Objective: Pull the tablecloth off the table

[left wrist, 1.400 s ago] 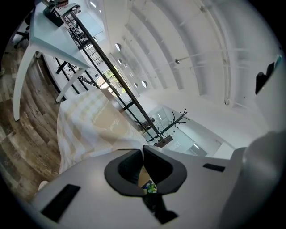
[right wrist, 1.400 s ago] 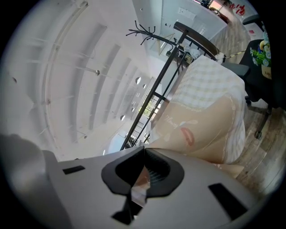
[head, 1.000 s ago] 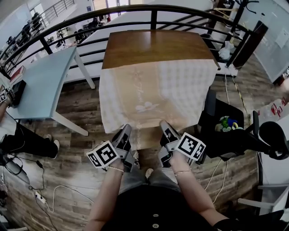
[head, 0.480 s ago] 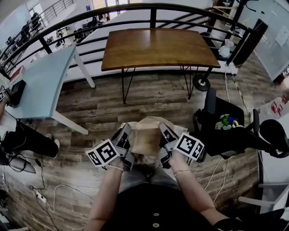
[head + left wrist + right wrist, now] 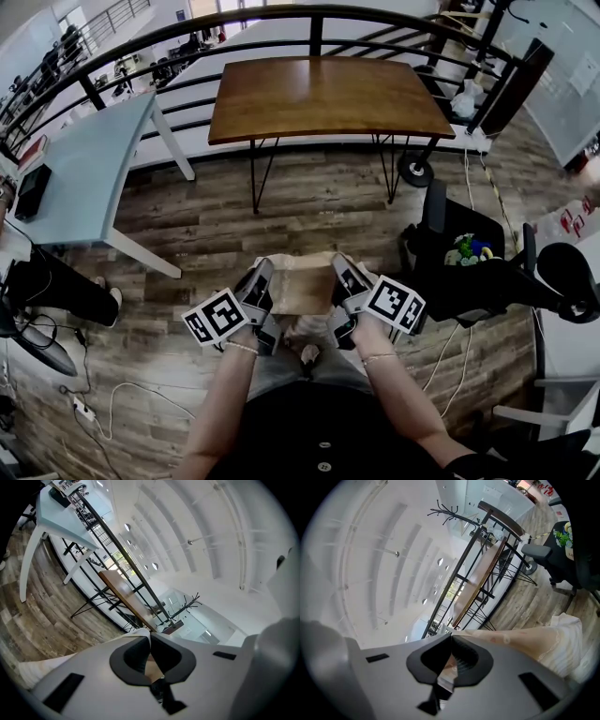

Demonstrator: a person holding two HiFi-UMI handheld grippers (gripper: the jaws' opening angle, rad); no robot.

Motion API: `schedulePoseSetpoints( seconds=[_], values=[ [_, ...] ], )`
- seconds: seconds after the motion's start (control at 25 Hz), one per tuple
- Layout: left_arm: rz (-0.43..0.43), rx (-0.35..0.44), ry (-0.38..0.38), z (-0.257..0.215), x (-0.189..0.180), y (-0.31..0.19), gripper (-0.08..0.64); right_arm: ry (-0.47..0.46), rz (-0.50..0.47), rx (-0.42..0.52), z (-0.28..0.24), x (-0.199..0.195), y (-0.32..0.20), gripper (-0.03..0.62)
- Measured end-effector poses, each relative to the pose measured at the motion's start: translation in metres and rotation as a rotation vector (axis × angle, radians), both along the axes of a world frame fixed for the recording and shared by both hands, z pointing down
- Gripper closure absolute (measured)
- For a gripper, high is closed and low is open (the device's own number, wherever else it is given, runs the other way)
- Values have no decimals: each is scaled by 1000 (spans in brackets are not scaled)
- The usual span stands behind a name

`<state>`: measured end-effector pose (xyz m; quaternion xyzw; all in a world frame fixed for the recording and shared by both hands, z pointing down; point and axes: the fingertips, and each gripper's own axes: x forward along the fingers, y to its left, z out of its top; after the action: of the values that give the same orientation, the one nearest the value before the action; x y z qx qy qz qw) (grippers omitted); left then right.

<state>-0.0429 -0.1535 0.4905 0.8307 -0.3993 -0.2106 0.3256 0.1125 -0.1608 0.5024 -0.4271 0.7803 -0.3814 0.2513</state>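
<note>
L gripper [image 5: 149,635]: jaws together, pinching a fold of the tablecloth [image 5: 40,670]. A strip of cloth shows betw. the dark pads, and the rest spills out white to the near left. R gripper [image 5: 451,637]: jaws likewise clamped on the cloth. Beige fabric w/ a pale flower print runs off to the right, and a white lacy edge is bunched at its end.

Head view: both grippers sit side by side, close in front of the person's torso, pointing away and roughly level. Each has a marker cube on its outer side, L cube [image 5: 216,319] and R cube [image 5: 396,303]. The cloth is gathered betw. them as a small beige heap. A bit of it hangs down near the person's legs.

The table [image 5: 323,94] stands on the far side w/ its brown wooden top bare, right up against the black railing [image 5: 319,19]. The cloth is fully off it and well apart from it, w/ a stretch of wood-plank floor [image 5: 319,206] in betw.

Far left is a pale blue table [image 5: 84,178] on white legs. To the right is a black chair [image 5: 469,281] w/ a small green-yellow thing [image 5: 466,253] on it; can't tell what it is. A white cable [image 5: 122,398] lies on the floor at near left.
</note>
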Motion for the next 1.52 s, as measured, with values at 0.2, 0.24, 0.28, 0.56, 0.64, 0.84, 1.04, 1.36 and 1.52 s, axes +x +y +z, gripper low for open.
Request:
schedulePoseSetpoints(
  seconds=[0.2,0.24,0.28,0.56,0.64,0.84,1.04,1.36,1.52],
  values=[
    [2,-3,-5,1,5,4,545,9,5,3,0,5,4,565],
    [1,-3,-6,2,6,4,545,13,4,5,1,5,4,565],
    [-1,-2,-8,2,5,5,545,17,2,7,1,5,5,565],
    [-11,2,-16,3,2,7,545,37,-10,16,2,1,8,565],
    [-13,3,-18,3,2,7,545,44,-11,18,2,0,9,565],
    [-12,6,-23,1,2,7,545,51,-8,19,1,1,9,565],
    [-11,9,-30,1,2,7,545,51,-9,19,2,1,9,565],
    [-10,13,-37,0,4,8,545,59,-10,22,3,1,11,565],
    [-6,15,-39,2,6,9,545,56,-8,21,4,4,12,565]
  ],
)
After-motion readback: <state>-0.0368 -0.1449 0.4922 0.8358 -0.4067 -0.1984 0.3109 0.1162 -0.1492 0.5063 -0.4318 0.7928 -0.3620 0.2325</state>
